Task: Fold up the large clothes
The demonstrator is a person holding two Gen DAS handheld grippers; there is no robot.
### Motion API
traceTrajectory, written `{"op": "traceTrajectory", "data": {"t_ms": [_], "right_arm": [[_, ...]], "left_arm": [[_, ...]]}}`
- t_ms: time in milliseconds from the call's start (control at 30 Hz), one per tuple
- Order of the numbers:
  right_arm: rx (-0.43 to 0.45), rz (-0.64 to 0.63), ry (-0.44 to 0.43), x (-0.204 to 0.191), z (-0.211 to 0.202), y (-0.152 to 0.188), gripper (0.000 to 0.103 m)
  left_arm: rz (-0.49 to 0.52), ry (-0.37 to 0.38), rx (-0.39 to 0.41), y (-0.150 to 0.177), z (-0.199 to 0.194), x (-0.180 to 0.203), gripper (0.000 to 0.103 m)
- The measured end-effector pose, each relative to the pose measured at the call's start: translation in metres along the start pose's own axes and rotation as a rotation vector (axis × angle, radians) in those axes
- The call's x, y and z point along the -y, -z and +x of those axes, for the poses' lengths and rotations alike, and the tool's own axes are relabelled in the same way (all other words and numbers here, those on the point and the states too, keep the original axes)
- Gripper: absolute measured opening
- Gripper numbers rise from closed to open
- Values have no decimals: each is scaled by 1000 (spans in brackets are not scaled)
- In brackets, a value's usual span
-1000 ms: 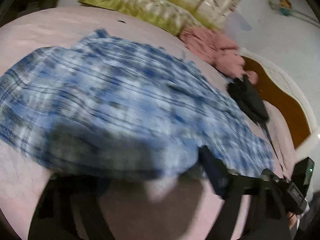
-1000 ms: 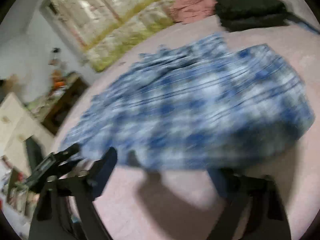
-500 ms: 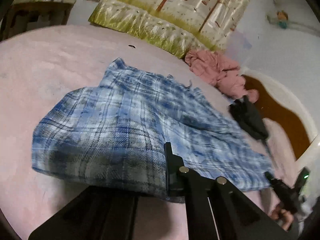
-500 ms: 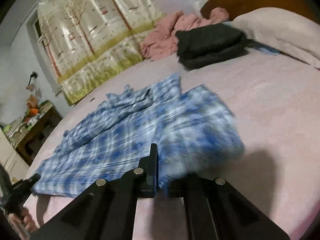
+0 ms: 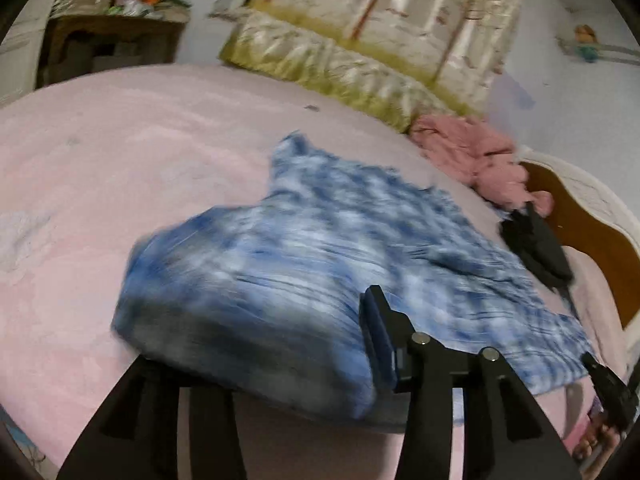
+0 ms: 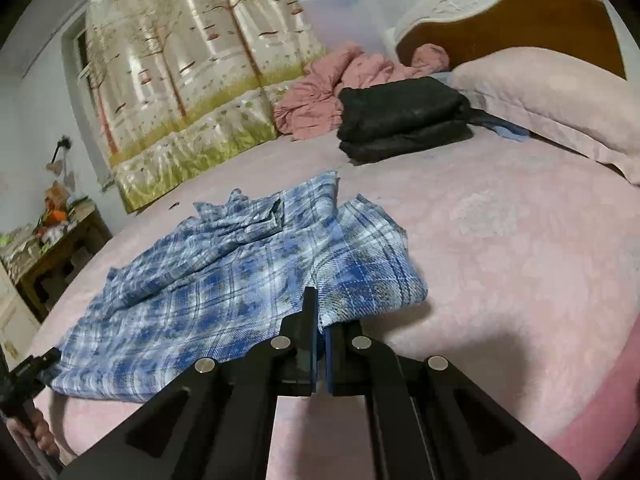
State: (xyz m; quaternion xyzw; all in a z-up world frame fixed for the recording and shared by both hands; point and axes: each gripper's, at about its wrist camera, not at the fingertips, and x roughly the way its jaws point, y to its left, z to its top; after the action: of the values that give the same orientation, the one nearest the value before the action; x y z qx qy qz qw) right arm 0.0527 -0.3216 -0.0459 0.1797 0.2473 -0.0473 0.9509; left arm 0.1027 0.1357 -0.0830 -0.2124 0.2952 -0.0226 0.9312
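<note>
A blue plaid shirt (image 6: 224,292) lies spread on the pink bed (image 6: 520,264). My right gripper (image 6: 320,320) is shut on the near hem of the shirt, which bunches up at the pads. In the left wrist view the shirt (image 5: 320,264) is blurred; its near corner drapes over my left gripper (image 5: 360,344), with one blue pad (image 5: 378,336) showing and the other finger hidden under the cloth. The left gripper (image 6: 28,372) also shows at the far left edge of the right wrist view, at the shirt's other corner.
A folded black garment (image 6: 404,120) and a crumpled pink garment (image 6: 332,92) lie near the headboard (image 6: 512,16). A pink pillow (image 6: 552,104) is at the right. A tree-print curtain (image 6: 192,80) hangs behind the bed. A wooden side table (image 6: 52,248) stands at the left.
Both grippers were open a second ago and have closed on the shirt's near hem. The shirt has been drawn up and bunched toward the grippers.
</note>
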Motion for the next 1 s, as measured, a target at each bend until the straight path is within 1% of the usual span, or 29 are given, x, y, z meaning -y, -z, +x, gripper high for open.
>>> {"op": "traceTrajectory", "data": {"t_ms": [33,67,100,133,200,233,300,367,433,500,533,567,600,667,700,800,900,1000], "right_arm": [[3,-10,1,0,0,0,3],[14,-16,-3,0,-1,0,3],[24,-18,-6,-1,-3,0,3],[34,-22,-9,-3,-4,-4,3],[51,-29,-18,-8,-6,-14,3],[63,-29,-18,-12,-4,-25,3],[81,-17,-14,-20,0,-48,3],[102,-6,-17,-30,9,-76,3],[94,-16,5,-42,30,-101,3],[56,-26,20,-54,65,-123,3],[41,-28,28,-58,78,-128,3],[17,-39,47,-64,99,-135,3],[4,-50,57,-68,112,-138,3],[-19,-79,74,-76,135,-144,3],[-26,-98,88,-79,146,-148,3],[-65,-119,103,-82,177,-157,3],[-137,-105,116,-78,216,-161,3],[-180,-79,128,-73,250,-162,3]], "left_arm": [[-16,0,-13,-1,3,-7,23],[-23,12,-20,1,2,-13,8],[-25,36,-28,0,1,-16,3],[-17,42,-23,-1,-3,-16,3],[36,34,13,-12,-11,-7,3],[56,29,29,-20,-14,-2,3],[68,20,47,-45,-15,8,3],[64,4,40,-78,-7,19,4],[53,-21,11,-111,15,24,4],[36,-56,-43,-137,44,23,5],[25,-73,-76,-147,60,22,5],[13,-96,-113,-157,78,19,5],[18,-128,-139,-165,94,19,5],[44,-176,-152,-174,117,21,5],[40,-186,-164,-177,127,20,5],[10,-198,-195,-187,158,15,5],[-24,-202,-225,-194,186,10,5],[-79,-186,-211,-198,199,6,5]]}}
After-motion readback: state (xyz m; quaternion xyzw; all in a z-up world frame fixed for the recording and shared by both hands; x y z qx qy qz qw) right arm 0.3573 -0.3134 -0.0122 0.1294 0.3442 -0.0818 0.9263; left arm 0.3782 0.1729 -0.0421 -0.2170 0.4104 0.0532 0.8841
